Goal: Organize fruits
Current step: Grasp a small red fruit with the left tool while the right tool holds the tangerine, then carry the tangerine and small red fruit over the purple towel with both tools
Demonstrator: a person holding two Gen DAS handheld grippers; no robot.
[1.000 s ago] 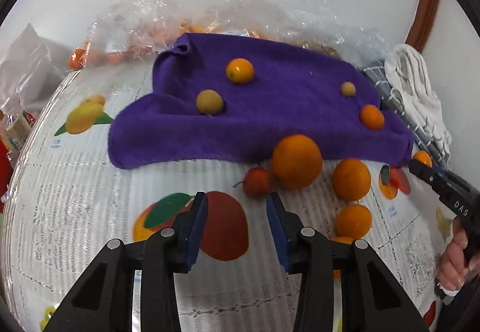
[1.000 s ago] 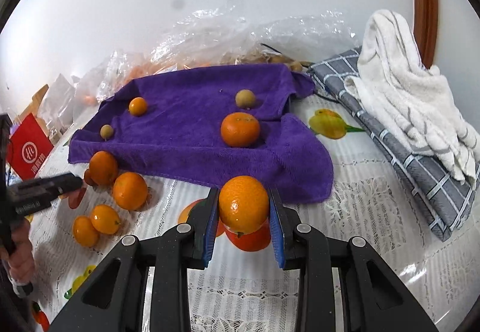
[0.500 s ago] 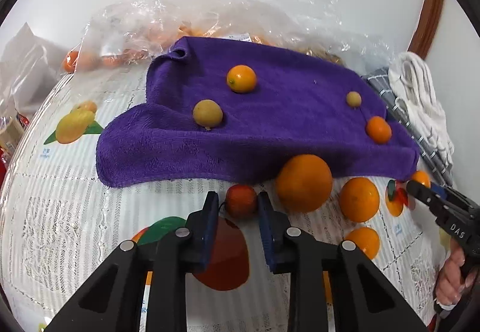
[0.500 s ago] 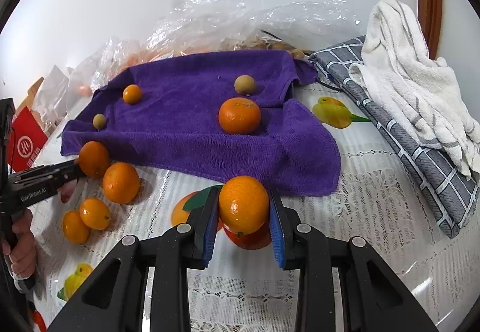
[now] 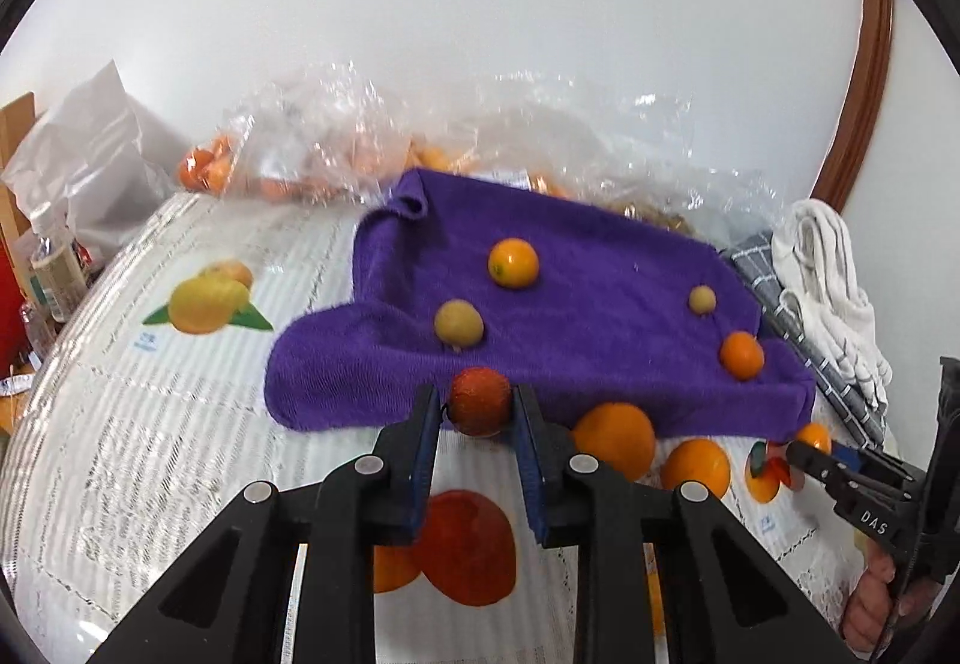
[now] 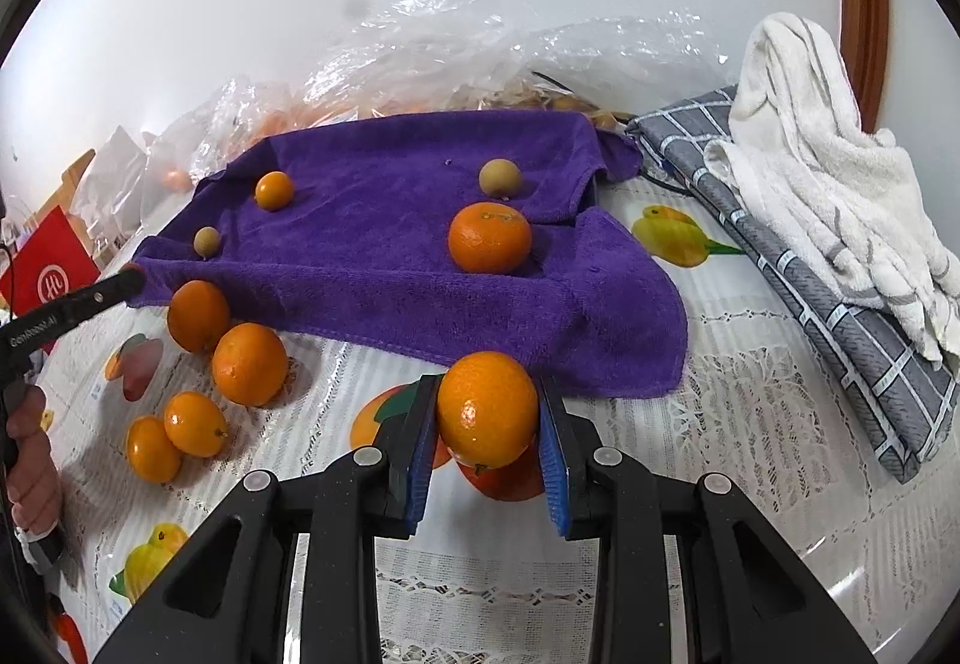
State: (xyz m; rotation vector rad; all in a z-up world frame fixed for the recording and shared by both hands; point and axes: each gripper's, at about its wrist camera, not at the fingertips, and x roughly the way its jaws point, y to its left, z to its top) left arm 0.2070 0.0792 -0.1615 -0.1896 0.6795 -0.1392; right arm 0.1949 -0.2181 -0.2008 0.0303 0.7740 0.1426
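Observation:
My left gripper is shut on a small red lychee and holds it at the near edge of the purple towel. My right gripper is shut on an orange tangerine above the tablecloth, near the purple towel's front edge. On the towel lie a tangerine, a kumquat and two tan longans. Several loose oranges lie on the tablecloth at the left.
Clear plastic bags with fruit stand behind the towel. A grey checked cloth with a white towel lies at the right. A red box and white bags stand at the left.
My left gripper moved forward, shut on the red lychee and lifted it to the towel's edge. My right gripper kept hold of the tangerine and shifted slightly towards the towel.

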